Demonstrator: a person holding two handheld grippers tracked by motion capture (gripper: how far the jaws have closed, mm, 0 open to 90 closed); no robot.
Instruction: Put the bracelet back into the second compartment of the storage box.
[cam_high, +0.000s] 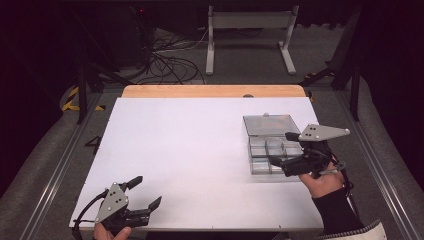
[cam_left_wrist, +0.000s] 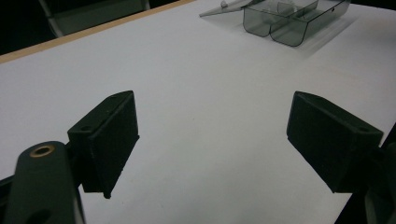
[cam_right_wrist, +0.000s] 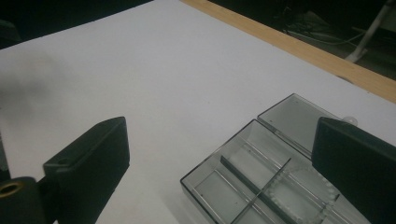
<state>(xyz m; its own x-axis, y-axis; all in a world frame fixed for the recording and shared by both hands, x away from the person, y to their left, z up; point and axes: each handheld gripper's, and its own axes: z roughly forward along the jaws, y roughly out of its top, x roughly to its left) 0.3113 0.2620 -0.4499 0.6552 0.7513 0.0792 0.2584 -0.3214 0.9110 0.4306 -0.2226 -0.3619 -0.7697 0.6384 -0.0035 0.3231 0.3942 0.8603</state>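
A lab: white table (cam_high: 200, 150) on a metal frame (cam_high: 60, 165), tangled floor cables (cam_high: 167, 62), dark surroundings

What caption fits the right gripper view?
Open right hand-held gripper poised over a clear compartment box, lid laid flat open, on the white table.

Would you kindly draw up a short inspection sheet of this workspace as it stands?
Surface: white table top with a wooden strip along the far edge.
Job's things: clear compartment box at the right, lid folded open and lying flat behind it; compartments look empty.
Clutter: nothing seen on the table.
Grippers: left gripper at the near left corner, jaws open, holding nothing; right gripper over the box, jaws open, holding nothing.
Cables: a cable trails from the left gripper; loose cables on the floor beyond the table.
Surroundings: dark room, grey floor, a light metal stand behind the table.
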